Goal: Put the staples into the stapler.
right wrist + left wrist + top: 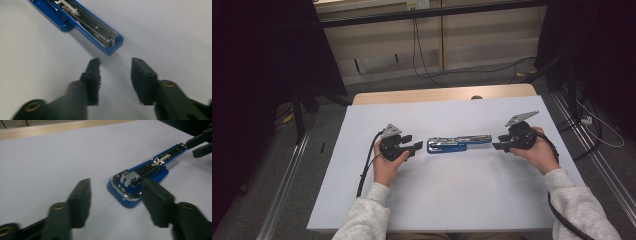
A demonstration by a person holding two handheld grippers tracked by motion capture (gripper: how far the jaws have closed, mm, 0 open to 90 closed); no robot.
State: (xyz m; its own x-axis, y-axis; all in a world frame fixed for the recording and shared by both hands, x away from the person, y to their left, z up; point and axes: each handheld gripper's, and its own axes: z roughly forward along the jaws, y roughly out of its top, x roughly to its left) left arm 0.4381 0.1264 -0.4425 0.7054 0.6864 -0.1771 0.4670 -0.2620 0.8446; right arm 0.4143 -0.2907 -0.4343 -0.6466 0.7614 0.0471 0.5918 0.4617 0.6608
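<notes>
Blue and chrome, an opened stapler [458,143] lies flat near the middle of a white table [447,195], its long axis running left to right across the person's view. Its top is swung open, so the metal staple channel [160,160] faces up, with the wider blue base end toward the person's left. A person in pale grey sleeves [362,217] holds a black two-jaw gripper in each hand. The left gripper [414,147] sits just beside the stapler's left end, its jaws spread wide with the base end seen between them in the left gripper view, not touching it. The right gripper [498,144] sits just off the stapler's right end, its jaws also parted and empty, the narrow blue tip [113,43] lying a little ahead of them in the right gripper view. A black cable [368,160] trails from the left gripper back along the table. Beyond the table's far wooden edge [442,93], grey floor and loose cords show.
</notes>
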